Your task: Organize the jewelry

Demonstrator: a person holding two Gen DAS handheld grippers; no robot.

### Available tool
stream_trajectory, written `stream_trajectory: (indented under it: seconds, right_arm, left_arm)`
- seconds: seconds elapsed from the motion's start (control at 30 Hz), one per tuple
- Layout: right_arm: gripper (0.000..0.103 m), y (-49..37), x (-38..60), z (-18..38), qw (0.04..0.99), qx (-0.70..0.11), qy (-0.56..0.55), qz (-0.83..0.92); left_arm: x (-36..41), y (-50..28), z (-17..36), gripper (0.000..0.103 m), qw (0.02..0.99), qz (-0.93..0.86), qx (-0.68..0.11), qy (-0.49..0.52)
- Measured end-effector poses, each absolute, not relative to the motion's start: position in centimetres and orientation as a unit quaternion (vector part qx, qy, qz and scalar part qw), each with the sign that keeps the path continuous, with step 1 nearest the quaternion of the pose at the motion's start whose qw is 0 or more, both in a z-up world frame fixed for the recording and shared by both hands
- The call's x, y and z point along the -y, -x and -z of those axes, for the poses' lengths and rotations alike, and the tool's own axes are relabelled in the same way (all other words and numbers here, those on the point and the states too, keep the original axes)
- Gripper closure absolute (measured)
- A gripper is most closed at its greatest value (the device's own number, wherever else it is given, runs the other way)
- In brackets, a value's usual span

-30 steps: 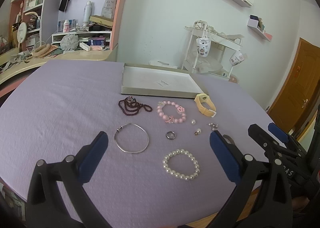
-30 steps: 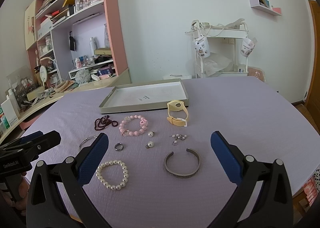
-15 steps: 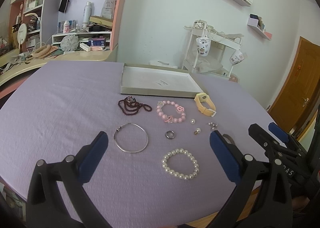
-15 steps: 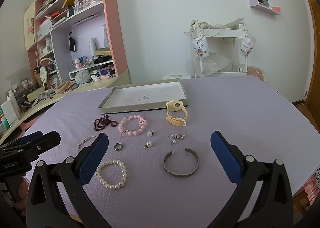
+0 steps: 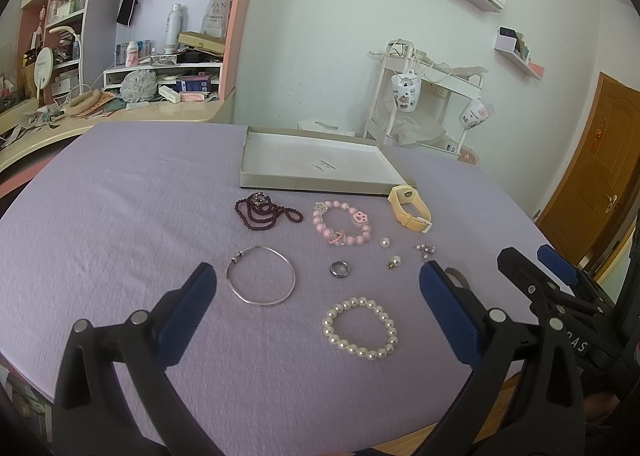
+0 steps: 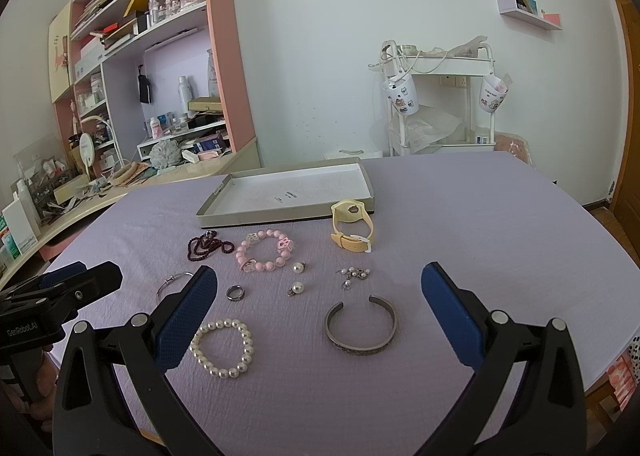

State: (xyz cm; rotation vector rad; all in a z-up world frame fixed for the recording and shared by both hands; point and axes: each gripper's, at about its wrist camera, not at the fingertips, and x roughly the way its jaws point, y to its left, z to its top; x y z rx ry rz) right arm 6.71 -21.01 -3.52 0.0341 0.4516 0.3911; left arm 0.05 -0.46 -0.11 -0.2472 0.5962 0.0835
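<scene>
- Left wrist view: my left gripper [image 5: 316, 288] hangs over the near edge of the table [image 5: 120, 191] w/ purple cloth, fingers spread wide, nothing between them.
- Landmark = the shallow grey tray [image 5: 320, 184] at the table's far middle. All jewelry lies loose on the cloth on the near side of it, none inside.
- Just in front of the tray's left part: dark red bead necklace [image 5: 264, 211], bunched up. Right of that, pink bead bracelet [image 5: 342, 224]. By the tray's near right corner, touching or almost: yellow watch [image 5: 410, 208].
- Further from the tray, toward me: thin silver bangle [image 5: 261, 275], dark ring [image 5: 340, 268], two pearl studs [image 5: 385, 242] [image 5: 395, 262], small cluster of earrings [image 5: 426, 250]. Nearest me: white pearl bracelet [image 5: 360, 328].
- Right gripper [image 5: 538, 260] shows at the right edge; from here can't tell how its fingers stand.
- Right wrist view: right gripper [image 6: 320, 296] also spread wide, holding nothing, low over the near side.
- Same tray [image 6: 286, 211] ahead; watch [image 6: 352, 228] at its near right corner, pink bracelet [image 6: 264, 250] and necklace [image 6: 206, 246] in front of it.
- Nearer me than those: silver cuff [image 6: 360, 326], open side facing the tray; pearl bracelet [image 6: 222, 348] left of the cuff; ring [image 6: 235, 292], studs [image 6: 298, 267], earring cluster [image 6: 354, 275] between cuff and tray.
- Bangle [image 6: 172, 280] partly hidden behind my left finger [image 6: 186, 312].
- Left gripper [image 6: 60, 296] visible at far left.
</scene>
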Motion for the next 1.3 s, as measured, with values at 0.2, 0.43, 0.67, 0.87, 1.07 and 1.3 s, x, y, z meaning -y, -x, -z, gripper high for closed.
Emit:
stream_trajectory:
  seconds: [0.2, 0.43, 0.67, 0.87, 1.07, 1.3]
  right_arm:
    - [0.001, -6.6, 21.5, 3.3, 0.956, -0.222, -0.017, -0.191]
    - [0.001, -6.7, 21.6, 3.3, 0.956, -0.223, -0.017, -0.191]
    - [0.001, -6.6, 21.5, 3.3, 0.956, -0.224, -0.017, -0.19]
    - [0.001, -6.6, 21.5, 3.4, 0.956, -0.224, -0.017, -0.19]
    - [0.001, -6.9, 21.6, 3.8, 0.955, -0.23, -0.016, -0.188]
    - [0.001, -8.3, 21.8, 5.1, 0.951, -0.263, -0.014, -0.163]
  left_arm:
    - [0.5, -0.1, 0.1, 0.002, 0.947, -0.041, -0.293, 0.122]
    - [0.5, -0.1, 0.1, 0.002, 0.947, -0.041, -0.293, 0.121]
    - [0.5, -0.1, 0.2, 0.002, 0.947, -0.041, -0.294, 0.121]
    - [0.5, -0.1, 0.1, 0.002, 0.947, -0.041, -0.294, 0.122]
    - [0.6, 0.1, 0.3, 0.002, 0.946, -0.042, -0.297, 0.124]
    - [-0.4, -0.6, 1.7, 0.002, 0.934, -0.067, -0.324, 0.134]
